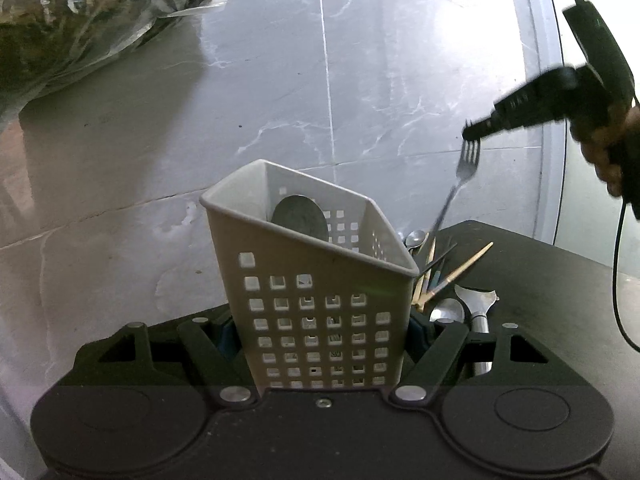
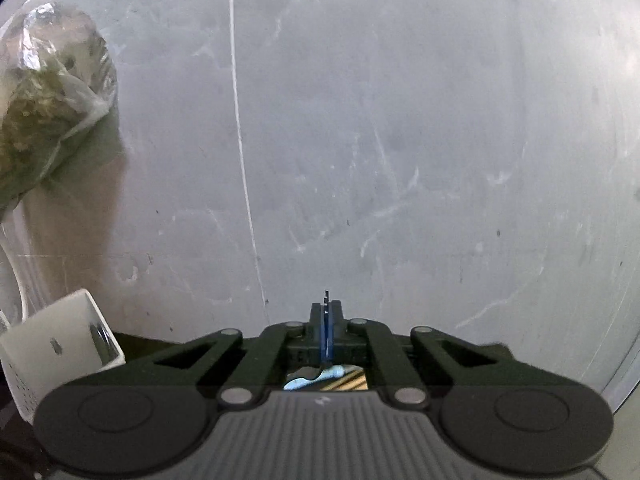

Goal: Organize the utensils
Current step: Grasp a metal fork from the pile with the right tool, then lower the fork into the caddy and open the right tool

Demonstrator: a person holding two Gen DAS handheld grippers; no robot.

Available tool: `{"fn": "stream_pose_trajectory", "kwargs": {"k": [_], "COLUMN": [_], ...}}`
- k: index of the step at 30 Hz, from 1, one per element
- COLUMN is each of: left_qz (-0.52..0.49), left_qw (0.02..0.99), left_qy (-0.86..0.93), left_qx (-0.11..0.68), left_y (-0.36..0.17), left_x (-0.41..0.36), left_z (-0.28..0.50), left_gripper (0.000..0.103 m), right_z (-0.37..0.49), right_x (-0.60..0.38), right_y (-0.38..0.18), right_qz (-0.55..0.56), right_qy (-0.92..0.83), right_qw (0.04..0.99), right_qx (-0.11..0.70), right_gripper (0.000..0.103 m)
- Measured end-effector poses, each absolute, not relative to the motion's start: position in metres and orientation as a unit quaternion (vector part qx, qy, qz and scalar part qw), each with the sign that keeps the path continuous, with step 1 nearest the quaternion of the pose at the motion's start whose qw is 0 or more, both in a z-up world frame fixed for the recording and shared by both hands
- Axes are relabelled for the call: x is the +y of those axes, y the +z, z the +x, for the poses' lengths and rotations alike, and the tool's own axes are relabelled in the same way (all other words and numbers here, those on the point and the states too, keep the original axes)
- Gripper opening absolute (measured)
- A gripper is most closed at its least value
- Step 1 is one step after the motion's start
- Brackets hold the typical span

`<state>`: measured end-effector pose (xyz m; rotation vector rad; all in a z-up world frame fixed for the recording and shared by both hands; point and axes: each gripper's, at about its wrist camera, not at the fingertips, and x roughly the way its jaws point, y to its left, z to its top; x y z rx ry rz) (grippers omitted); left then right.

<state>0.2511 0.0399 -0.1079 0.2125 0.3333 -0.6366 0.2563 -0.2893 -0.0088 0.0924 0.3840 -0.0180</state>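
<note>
My left gripper (image 1: 324, 332) is shut on a white perforated utensil caddy (image 1: 316, 280) and holds it tilted; a dark round utensil head (image 1: 300, 218) shows inside. My right gripper (image 1: 476, 130) is shut on a metal fork (image 1: 460, 184), gripped by its tines, handle hanging down toward the pile. In the right wrist view the gripper (image 2: 326, 320) is shut with the fork tines (image 2: 326, 298) poking out between the pads. Loose spoons (image 1: 448, 312), chopsticks (image 1: 460, 272) and a ladle-like utensil (image 1: 478, 312) lie on the dark table (image 1: 540, 280). The caddy also shows in the right wrist view (image 2: 56, 348).
A plastic bag of greenish-brown contents (image 1: 80, 20) lies on the grey marble floor (image 1: 360, 80) at upper left; it also shows in the right wrist view (image 2: 48, 100). A black cable (image 1: 618, 272) hangs at the right.
</note>
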Motion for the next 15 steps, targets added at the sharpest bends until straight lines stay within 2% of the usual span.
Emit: {"fn": "stream_pose_trajectory", "kwargs": {"k": [15], "left_qz": [0.105], "left_qw": [0.927], "left_qy": [-0.322], "left_qx": [0.161], "left_y": [-0.107], "left_x": [0.043], "left_z": [0.256], "left_gripper": [0.077], "right_z": [0.240], "right_x": [-0.239], "right_y": [0.075], "right_qz": [-0.010], "right_qy": [0.047], "right_qw": [0.993], "right_qx": [0.103], "right_gripper": [0.001]}}
